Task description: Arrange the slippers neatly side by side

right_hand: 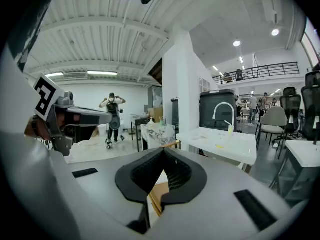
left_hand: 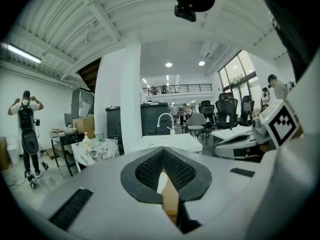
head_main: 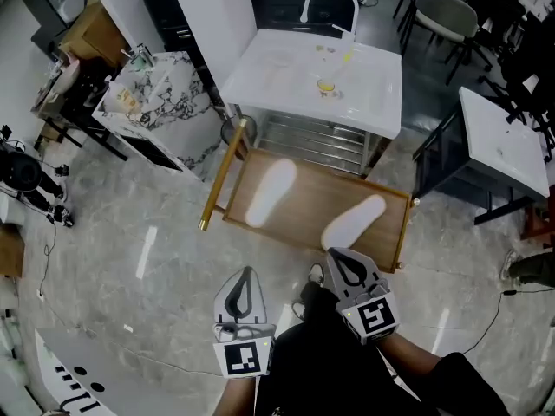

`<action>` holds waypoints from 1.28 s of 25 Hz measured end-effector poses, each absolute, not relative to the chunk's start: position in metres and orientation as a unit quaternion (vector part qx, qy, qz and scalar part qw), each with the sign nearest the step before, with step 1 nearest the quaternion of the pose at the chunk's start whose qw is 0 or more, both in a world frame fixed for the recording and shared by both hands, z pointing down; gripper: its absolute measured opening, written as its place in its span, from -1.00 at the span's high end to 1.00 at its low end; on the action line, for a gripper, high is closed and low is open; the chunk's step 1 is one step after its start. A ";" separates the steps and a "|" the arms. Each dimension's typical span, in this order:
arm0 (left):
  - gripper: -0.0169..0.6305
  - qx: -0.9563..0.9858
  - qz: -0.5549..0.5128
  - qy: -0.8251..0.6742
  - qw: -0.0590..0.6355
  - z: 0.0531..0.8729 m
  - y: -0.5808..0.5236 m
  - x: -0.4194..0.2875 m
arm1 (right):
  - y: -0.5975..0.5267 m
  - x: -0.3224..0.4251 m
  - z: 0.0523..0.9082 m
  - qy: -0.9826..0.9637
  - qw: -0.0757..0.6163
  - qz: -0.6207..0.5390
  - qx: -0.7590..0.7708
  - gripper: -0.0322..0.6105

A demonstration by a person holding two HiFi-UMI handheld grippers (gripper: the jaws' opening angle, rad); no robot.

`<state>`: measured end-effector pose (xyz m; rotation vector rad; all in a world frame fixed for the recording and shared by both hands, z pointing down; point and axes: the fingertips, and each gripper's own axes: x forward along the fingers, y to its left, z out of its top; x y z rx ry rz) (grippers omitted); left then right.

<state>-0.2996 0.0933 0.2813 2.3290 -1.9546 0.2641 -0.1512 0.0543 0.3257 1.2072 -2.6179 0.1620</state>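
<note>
The floor (head_main: 130, 232) is shiny grey stone. A white sink table (head_main: 277, 68) stands by a white pillar (head_main: 217, 7). Chairs (head_main: 451, 16) stand behind.

Near end of one slipper (head_main: 355, 220) behind the right claw (head_main: 335, 255)

The room is brightly and evenly lit from above by a ceiling strip light (left_hand: 22, 54) and round downlights (left_hand: 168, 64), with daylight from tall windows (left_hand: 239, 81) at the far right. The glossy floor (head_main: 146, 250) carries pale reflected streaks, and shadows are faint. In the head view the white slippers (head_main: 270, 191) look washed out and smeared. Both gripper views bend strongly toward black, vignetted corners, with the nearest surfaces soft.
</note>
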 end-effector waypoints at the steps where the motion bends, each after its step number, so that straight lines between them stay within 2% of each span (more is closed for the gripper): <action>1: 0.95 0.766 0.086 -0.636 0.046 0.281 0.088 -0.298 | 0.051 -0.149 0.326 -0.897 0.130 0.057 0.418 0.93; 25: 0.95 0.815 0.106 -0.564 0.085 0.288 -0.043 -0.251 | -0.065 -0.116 0.310 -0.878 0.077 0.062 0.468 0.93; 32: 0.95 0.811 0.113 -0.568 0.088 0.303 -0.062 -0.240 | -0.084 -0.108 0.314 -0.880 0.086 0.054 0.464 0.93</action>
